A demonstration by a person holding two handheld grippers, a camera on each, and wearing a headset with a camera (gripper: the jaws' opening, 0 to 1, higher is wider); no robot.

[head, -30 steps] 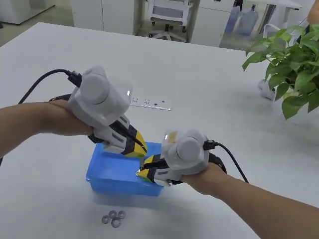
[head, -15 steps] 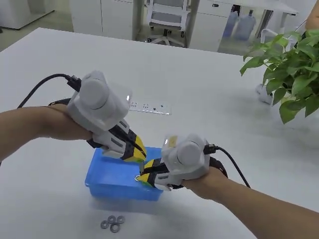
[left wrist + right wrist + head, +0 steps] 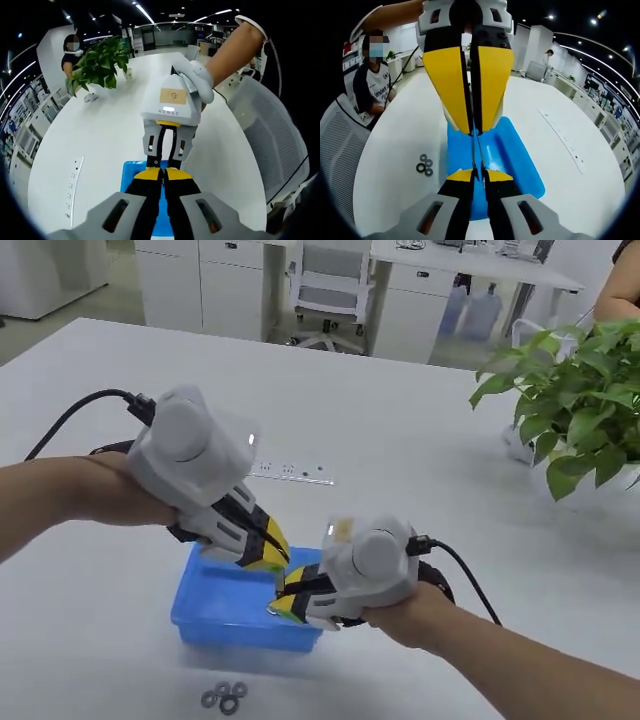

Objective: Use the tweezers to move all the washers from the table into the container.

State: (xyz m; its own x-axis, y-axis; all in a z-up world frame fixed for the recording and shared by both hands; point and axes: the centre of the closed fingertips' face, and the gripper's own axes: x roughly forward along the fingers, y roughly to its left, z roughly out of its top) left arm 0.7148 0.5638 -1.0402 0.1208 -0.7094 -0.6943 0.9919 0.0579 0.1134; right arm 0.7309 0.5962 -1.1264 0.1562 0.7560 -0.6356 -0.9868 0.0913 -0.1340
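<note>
Lying nearest on the desk (image 3: 400,440), the washers (image 3: 225,700) are clustering just before the blue container (image 3: 215,618). Over its right end, the right tongs (image 3: 279,604) are pinching the tweezers (image 3: 474,150) narrowly, long axis pointing straight into the left tongs (image 3: 275,555), which are closing narrowly on the far end. Open desk is stretching beyond.

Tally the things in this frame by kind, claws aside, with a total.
washers: 4
blue container: 1
tweezers: 1
power strip: 1
plant: 1
Total: 8
</note>
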